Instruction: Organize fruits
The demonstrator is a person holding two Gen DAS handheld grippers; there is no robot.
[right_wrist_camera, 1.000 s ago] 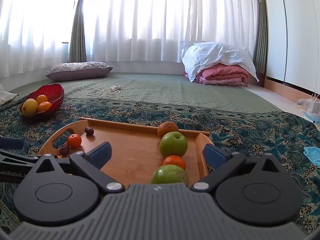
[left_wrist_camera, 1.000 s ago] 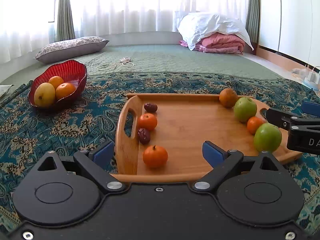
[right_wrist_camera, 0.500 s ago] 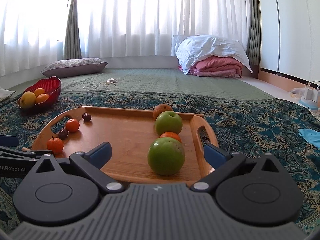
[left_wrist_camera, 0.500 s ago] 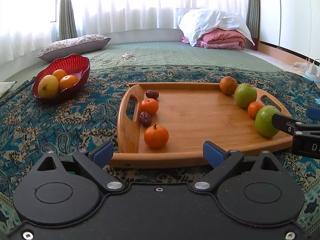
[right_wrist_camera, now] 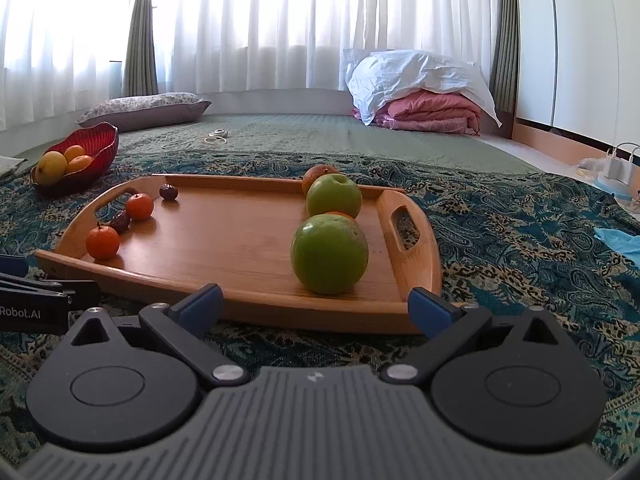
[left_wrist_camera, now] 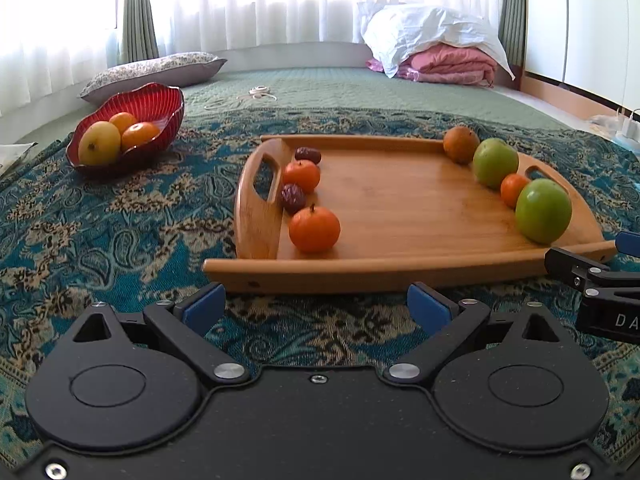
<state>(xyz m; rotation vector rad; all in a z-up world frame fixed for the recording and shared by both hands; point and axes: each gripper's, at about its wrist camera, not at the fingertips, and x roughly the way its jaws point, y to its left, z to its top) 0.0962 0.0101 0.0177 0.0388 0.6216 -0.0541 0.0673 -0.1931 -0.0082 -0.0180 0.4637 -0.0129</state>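
My left hand-held gripper (left_wrist_camera: 316, 306) and right hand-held gripper (right_wrist_camera: 314, 300) both gape wide, holding nothing. Wooden tray (right_wrist_camera: 240, 240) at 12 o'clock: tangerines (left_wrist_camera: 314, 229) and dates (left_wrist_camera: 293, 197) along its 9 o'clock edge, green apples (right_wrist_camera: 329, 259) along 3 o'clock.

Both grippers, left (left_wrist_camera: 316, 306) and right (right_wrist_camera: 316, 304), are now pulled back off the tray (left_wrist_camera: 400, 268), jaws over the patterned blanket (left_wrist_camera: 120, 240).
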